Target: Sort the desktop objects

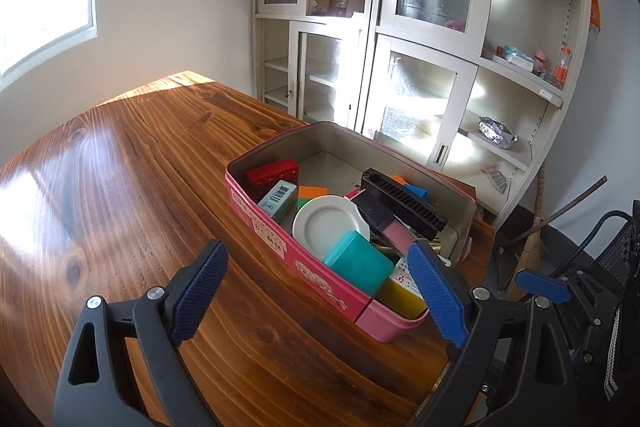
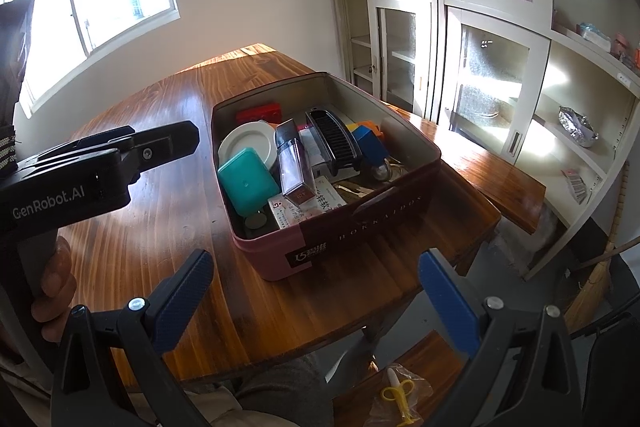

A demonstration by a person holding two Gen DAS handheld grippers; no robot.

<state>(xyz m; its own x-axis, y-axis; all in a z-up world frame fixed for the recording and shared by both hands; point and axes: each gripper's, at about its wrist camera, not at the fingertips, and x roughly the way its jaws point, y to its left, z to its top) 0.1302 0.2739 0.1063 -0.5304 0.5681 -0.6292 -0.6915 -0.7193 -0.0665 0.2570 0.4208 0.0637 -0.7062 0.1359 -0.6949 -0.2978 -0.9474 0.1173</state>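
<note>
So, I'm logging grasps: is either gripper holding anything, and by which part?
Nothing is held: left gripper and right gripper both have open, empty jaws near the tin.

In the tin (image 2: 360,215), the teal box (image 2: 246,183) covers part of the white plate (image 2: 250,139), and the comb (image 1: 404,201) and other pieces bury what lies at the bottom. The labels on the small cartons (image 2: 298,209) are too small to read. The hand (image 2: 54,287) on the left gripper's handle is cut off by the picture's edge, and the packet (image 2: 402,393) on the bench runs off the bottom.
</note>
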